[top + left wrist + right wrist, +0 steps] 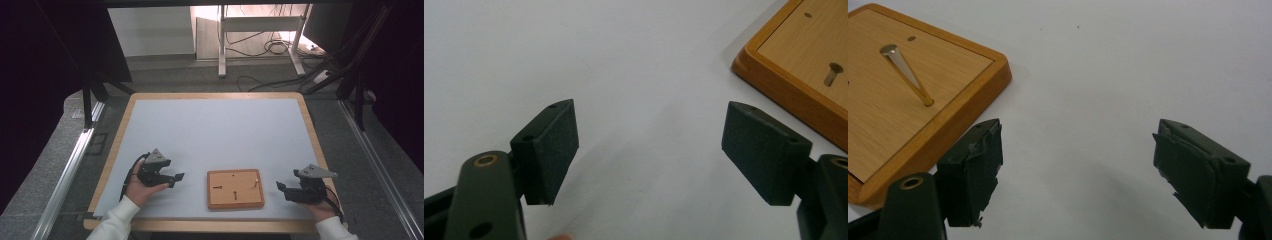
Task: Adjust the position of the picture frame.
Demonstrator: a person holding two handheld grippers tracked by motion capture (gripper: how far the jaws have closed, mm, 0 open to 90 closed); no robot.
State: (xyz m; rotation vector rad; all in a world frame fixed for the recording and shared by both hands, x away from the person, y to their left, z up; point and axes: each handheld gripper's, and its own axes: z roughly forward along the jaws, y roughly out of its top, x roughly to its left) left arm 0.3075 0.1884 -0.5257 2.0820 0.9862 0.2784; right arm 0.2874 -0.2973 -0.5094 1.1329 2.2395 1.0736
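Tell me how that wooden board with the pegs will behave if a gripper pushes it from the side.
The wooden board lies flat and low on the smooth table, so it would probably slide, not tip. It looks rigid and unlikely to bend. Its upright brass peg might catch a jaw.

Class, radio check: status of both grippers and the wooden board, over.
Left gripper open, empty. Right gripper open, empty. Wooden board flat on table between them, untouched. Nothing in the way.

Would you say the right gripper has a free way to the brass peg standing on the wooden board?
Probably yes. The right gripper is open beside the wooden board, with bare table between them. The brass peg stands near that edge, nothing around it.
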